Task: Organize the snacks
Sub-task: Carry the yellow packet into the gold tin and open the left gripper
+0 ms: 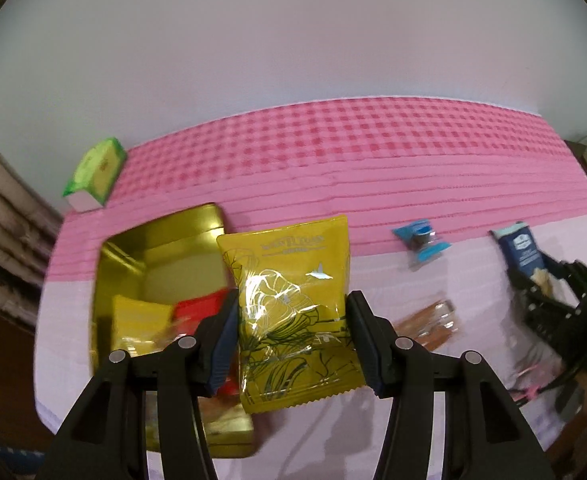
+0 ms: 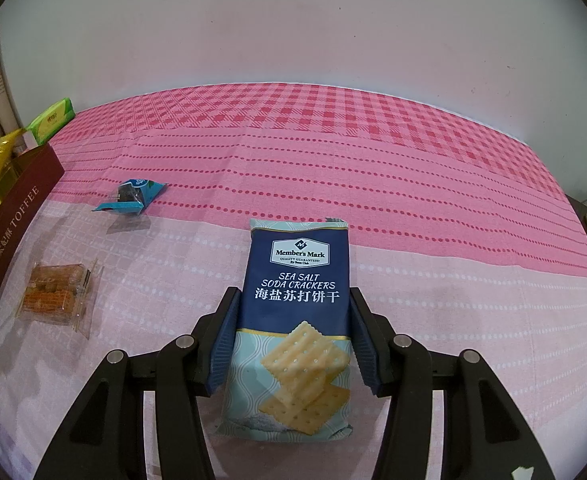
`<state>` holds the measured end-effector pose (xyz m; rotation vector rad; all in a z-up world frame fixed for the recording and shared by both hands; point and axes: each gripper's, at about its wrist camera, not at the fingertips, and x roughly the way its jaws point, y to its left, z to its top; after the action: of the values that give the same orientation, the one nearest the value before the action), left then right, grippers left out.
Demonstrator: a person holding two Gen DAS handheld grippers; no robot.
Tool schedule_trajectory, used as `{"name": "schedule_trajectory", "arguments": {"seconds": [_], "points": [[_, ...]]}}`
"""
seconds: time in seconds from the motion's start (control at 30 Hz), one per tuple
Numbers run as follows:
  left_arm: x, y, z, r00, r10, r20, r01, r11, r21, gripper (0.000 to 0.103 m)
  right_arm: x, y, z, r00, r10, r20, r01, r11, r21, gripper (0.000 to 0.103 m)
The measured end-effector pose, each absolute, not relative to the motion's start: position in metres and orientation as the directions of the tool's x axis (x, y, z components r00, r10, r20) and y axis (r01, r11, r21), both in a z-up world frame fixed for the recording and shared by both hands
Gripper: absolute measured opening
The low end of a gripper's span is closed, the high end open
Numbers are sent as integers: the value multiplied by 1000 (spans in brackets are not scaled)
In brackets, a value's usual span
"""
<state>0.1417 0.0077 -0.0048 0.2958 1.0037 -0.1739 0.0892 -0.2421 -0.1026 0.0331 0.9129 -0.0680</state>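
Note:
My left gripper is shut on a yellow snack packet and holds it above the table, just right of an open gold tin. The tin holds a yellow packet and a red packet. My right gripper is shut on a blue Member's Mark soda cracker pack that lies flat on the cloth. In the right wrist view the tin's dark red TOFFEE side shows at the far left.
A blue-wrapped candy and a clear pack of brown snacks lie loose on the pink checked tablecloth. A green tissue pack sits at the far left edge. A wall stands behind the table.

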Motion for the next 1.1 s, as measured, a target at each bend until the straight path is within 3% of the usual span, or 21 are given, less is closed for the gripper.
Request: {"name": "schedule_trajectory", "arguments": {"seconds": [0.57, 1.1], "points": [[154, 127, -16, 508, 127, -852, 111, 971, 211, 53, 89, -242, -103, 609, -45, -792, 73, 997, -1, 49], [165, 160, -54, 458, 147, -877, 93, 973, 212, 53, 89, -242, -102, 609, -45, -792, 73, 997, -1, 49]]}}
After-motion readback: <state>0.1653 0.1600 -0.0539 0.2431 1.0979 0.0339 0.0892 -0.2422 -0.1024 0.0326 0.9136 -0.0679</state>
